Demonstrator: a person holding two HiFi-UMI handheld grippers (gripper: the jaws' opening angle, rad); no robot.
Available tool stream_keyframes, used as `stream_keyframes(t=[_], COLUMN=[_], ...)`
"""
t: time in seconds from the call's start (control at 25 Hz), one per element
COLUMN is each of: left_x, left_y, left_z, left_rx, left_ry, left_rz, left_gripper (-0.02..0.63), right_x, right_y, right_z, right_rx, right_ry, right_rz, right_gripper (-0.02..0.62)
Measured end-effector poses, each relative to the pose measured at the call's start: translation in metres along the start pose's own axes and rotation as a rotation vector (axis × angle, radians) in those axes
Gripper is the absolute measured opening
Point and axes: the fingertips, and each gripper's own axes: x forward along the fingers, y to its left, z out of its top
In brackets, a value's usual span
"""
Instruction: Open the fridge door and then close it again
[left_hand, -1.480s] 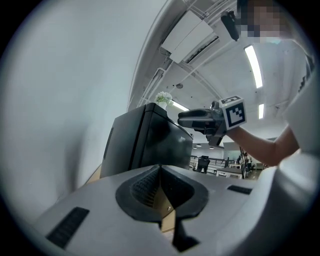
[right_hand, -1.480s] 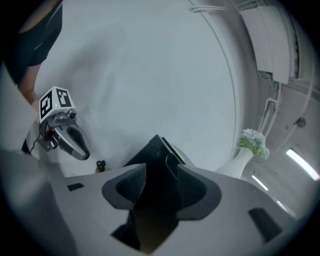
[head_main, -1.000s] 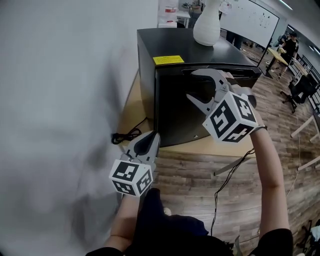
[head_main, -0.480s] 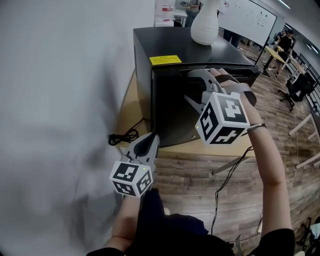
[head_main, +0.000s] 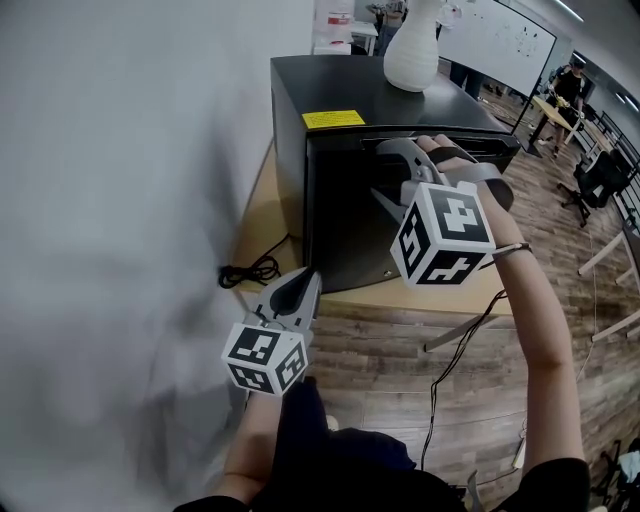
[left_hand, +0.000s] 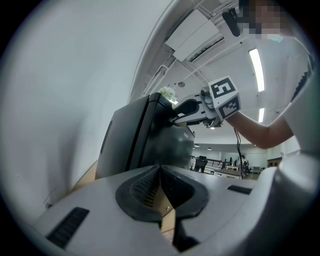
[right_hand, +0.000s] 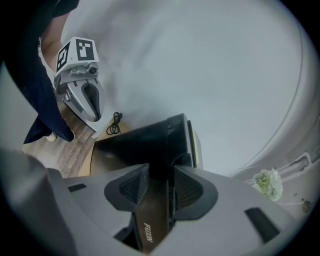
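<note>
Fridge (head_main: 330, 90) sits dead ahead of the right gripper (head_main: 378, 170) and up-right of the left gripper (head_main: 300, 285); its fridge door (head_main: 345, 220) reads as closed, so both the opening and the re-closing are left to do. Right jaws straddle the door's top edge and have just been closing on it; pads look seated, though it's dark in there. Left gripper hangs low with jaws pressed together, holding nothing.
</note>
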Motion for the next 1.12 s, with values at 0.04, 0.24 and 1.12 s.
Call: stream_keyframes(t=[0.04, 0.24, 1.12], left_x=[0.0, -0.003, -0.029], left_y=[0.0, -0.003, -0.039], left_z=[0.0, 0.0, -0.01], left_rx=[0.0, 0.005, 0.035], left_ry=[0.0, 0.001, 0.02], left_rz=[0.0, 0.001, -0.015], left_gripper=[0.009, 0.009, 0.009], right_x=[0.001, -0.002, -0.114], right_y=[0.0, 0.0, 0.063], right_z=[0.0, 0.001, -0.02], right_rx=[-0.003, -0.02, -0.081], right_ry=[-0.001, -0.004, -0.06], right_rz=[-0.003, -0.028, -0.007], right_gripper=[0.133, 0.132, 0.133])
